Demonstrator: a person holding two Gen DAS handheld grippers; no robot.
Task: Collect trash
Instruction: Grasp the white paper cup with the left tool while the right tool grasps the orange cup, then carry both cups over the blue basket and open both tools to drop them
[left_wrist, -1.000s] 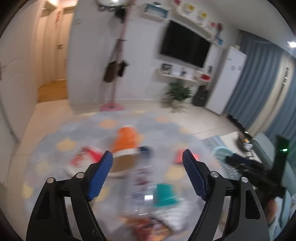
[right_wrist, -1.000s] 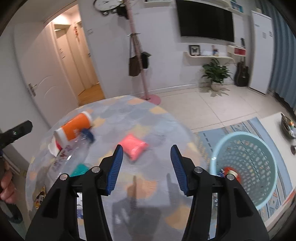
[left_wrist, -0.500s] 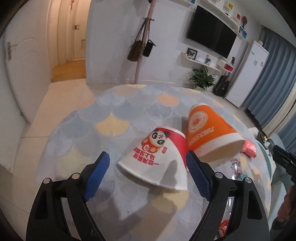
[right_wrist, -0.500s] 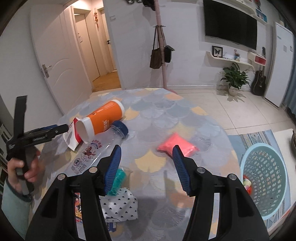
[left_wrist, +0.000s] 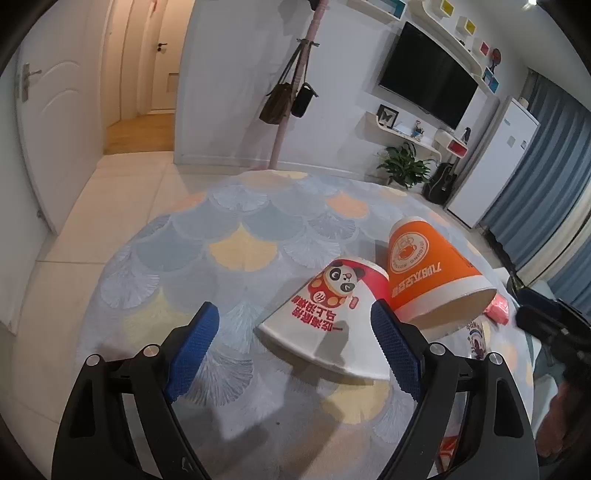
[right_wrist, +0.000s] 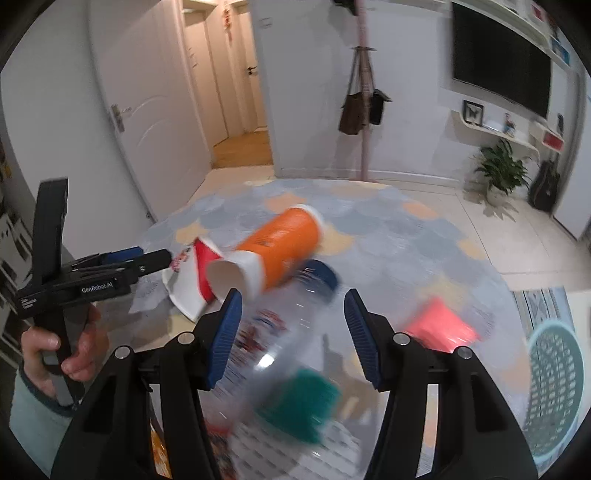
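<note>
A round desk (left_wrist: 236, 236) under a fan-patterned cloth carries the litter, with a pale blue basket (right_wrist: 554, 373) on the floor off its right side. The left claw (left_wrist: 291, 350) is spread wide and empty, its pads flanking a white panda cup (left_wrist: 328, 317) lying on its side, mouth toward the camera. That cup touches an orange cup (left_wrist: 428, 280) just beside it — closing here could pinch both or knock the orange one rolling. A paper wall may also simply crush and slip out. The right claw (right_wrist: 291, 339) is likewise wide open and holding nothing, hovering over a clear bottle (right_wrist: 291, 314) with a blue cap; this view is blurred, so alignment is hard to judge. A round bottle could squirt sideways — toward the pink packet (right_wrist: 439, 325) or off the edge.
</note>
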